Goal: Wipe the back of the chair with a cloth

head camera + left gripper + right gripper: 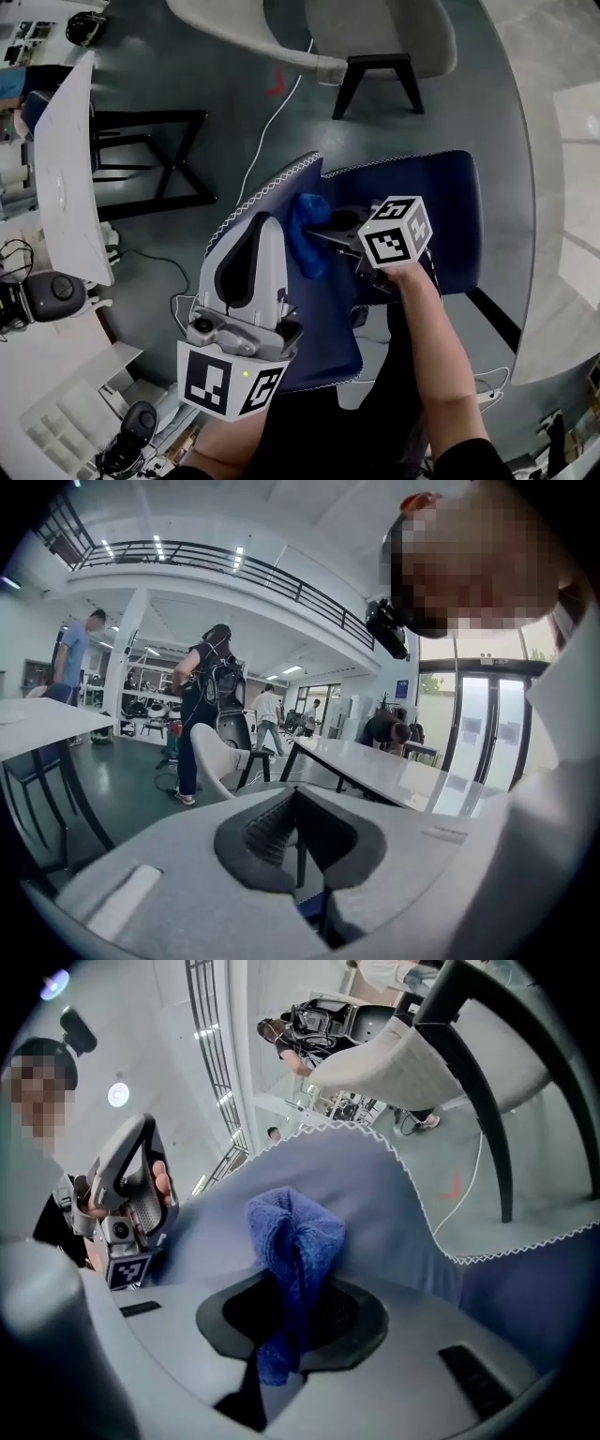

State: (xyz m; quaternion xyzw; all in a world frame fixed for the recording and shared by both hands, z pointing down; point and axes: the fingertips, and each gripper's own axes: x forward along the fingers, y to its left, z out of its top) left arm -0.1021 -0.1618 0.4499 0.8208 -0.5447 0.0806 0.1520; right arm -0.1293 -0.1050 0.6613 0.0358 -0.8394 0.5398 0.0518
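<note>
A blue chair with white stitching fills the middle of the head view, its back (281,192) to the left of its seat (431,216). My right gripper (330,228) is shut on a bunched blue cloth (307,232), which is pressed to the back's inner face. In the right gripper view the cloth (292,1232) stands up between the jaws of the right gripper (295,1288), against the chair back (384,1204). My left gripper (255,230) rests over the back's top edge. In its own view the left gripper (295,803) has its tips together, with only a blue sliver low in the gap.
A white table (66,169) and a black frame (159,159) stand to the left. A grey shell chair (375,37) is ahead. A white cable (272,122) trails over the floor. Several people (211,705) and another table (394,771) show in the left gripper view.
</note>
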